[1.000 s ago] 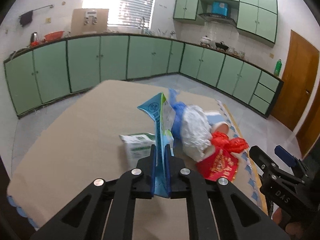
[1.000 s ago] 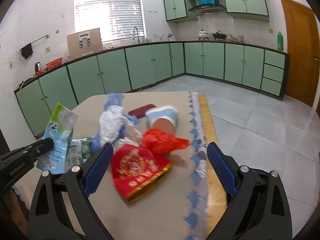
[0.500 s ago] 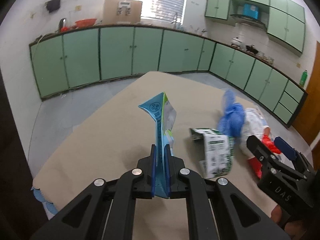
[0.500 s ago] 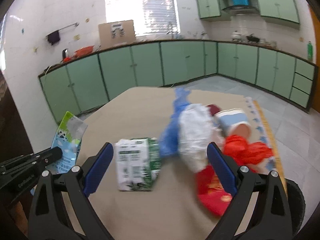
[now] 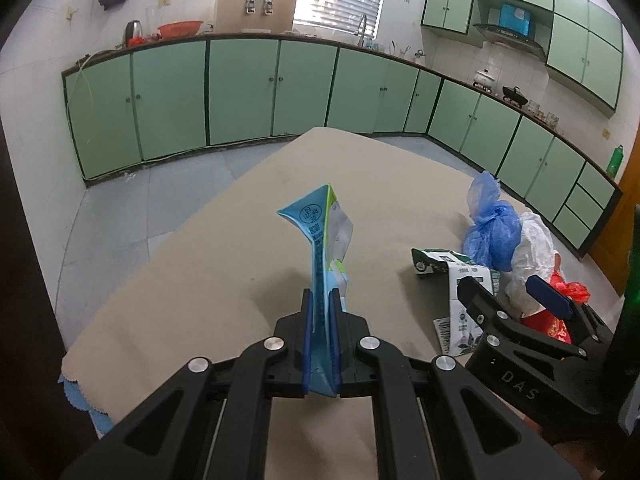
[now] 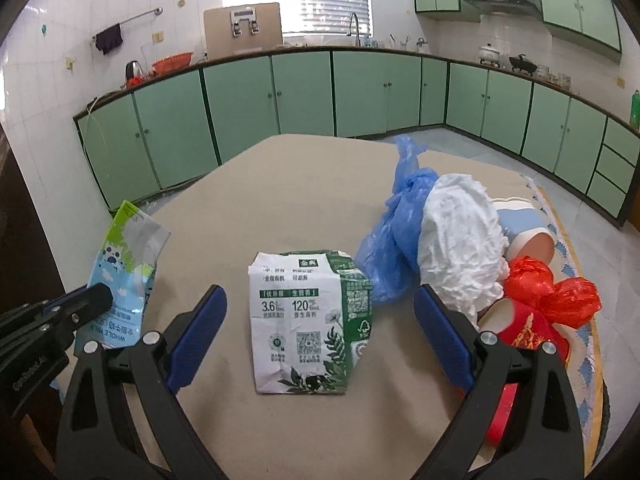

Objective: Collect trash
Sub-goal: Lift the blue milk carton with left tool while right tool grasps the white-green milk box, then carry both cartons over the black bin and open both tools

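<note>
Left gripper (image 5: 322,316) clamps 1 blue carton (image 5: 320,240). Right gripper (image 6: 320,332) wide open, empty, over 1 green carton (image 6: 308,320); 3 bags beside.

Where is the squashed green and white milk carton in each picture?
Left wrist: the milk carton lies right of centre, partly behind the right gripper.
Right wrist: centre, flat on the table between the open jaws.
Shared landmark: the blue bag beside it.

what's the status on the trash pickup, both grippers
Left hand-held gripper shut on blue milk pouch. Right hand-held gripper open, flattened green carton lying between its jaws. Nothing blocking it; bags piled alongside.
</note>
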A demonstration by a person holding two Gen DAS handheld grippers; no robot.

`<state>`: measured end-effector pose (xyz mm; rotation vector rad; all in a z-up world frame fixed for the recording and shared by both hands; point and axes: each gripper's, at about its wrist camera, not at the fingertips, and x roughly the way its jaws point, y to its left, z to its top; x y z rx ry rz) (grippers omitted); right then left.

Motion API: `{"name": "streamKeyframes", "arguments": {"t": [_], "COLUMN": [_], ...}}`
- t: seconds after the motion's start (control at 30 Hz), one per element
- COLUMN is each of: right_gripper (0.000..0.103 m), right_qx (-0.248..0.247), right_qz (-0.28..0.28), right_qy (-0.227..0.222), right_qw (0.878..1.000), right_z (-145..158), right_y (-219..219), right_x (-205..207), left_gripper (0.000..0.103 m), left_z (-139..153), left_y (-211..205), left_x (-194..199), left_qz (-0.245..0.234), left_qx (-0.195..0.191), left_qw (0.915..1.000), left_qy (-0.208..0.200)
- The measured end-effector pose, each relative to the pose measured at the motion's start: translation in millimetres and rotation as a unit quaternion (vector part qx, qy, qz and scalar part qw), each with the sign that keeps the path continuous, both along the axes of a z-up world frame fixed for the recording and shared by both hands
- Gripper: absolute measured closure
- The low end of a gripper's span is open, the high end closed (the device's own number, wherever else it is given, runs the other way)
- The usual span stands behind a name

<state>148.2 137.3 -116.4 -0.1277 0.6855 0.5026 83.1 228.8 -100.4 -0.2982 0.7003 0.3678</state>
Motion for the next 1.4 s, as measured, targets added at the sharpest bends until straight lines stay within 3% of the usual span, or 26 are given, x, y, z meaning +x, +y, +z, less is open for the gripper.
{"name": "streamKeyframes", "arguments": {"t": [0.23,0.27,0.33,0.37,0.57,0.77,1.13,1.4], "right_gripper": [0.011,0.014,0.033,0.034,0.034,0.034,0.034,0.034], "right_qx": [-0.025,-0.026,-0.027,-0.027,-0.007,0.013,0.037,0.046], "right_qz": [0.002,0.003,0.011,0.018,0.032,0.052,0.019,-0.044], "right_qy": [0.025,0.029,0.040,0.049,0.043,0.013,-0.034,-0.057], "right_qw": [0.999,0.999,0.999,0.998,0.999,0.998,0.999,0.996], "right_z": [-11.2,-12.8,-16.7,-18.9,-11.4,15.1,71.3,93.2], "right_y": [10.6,11.4,13.8,14.4,7.8,-7.3,-75.6,-152.2], "right_x": [13.5,14.6,14.7,15.6,6.1,-14.1,-31.5,-36.1], "left_gripper": [0.096,0.096,0.096,0.096,0.096,0.096,0.096,0.096], "left_z": [-3.9,-4.0,-4.6,-4.9,-4.4,4.7,35.7,54.8], "left_y": [0.3,-0.1,-0.3,-0.4,-0.8,-6.8,-51.1,-113.8], "left_x": [4.3,4.7,5.0,5.3,5.1,0.0,3.4,22.0], "left_qz": [0.000,0.000,0.000,0.001,0.001,-0.001,-0.048,-0.120], "left_qx": [-0.001,0.000,-0.001,-0.002,-0.002,0.002,0.016,0.029], "left_qw": [1.0000,1.0000,1.0000,1.0000,1.0000,0.9999,0.9975,0.9900], "left_qy": [0.003,0.003,0.002,0.002,0.001,-0.012,-0.049,-0.069]}}
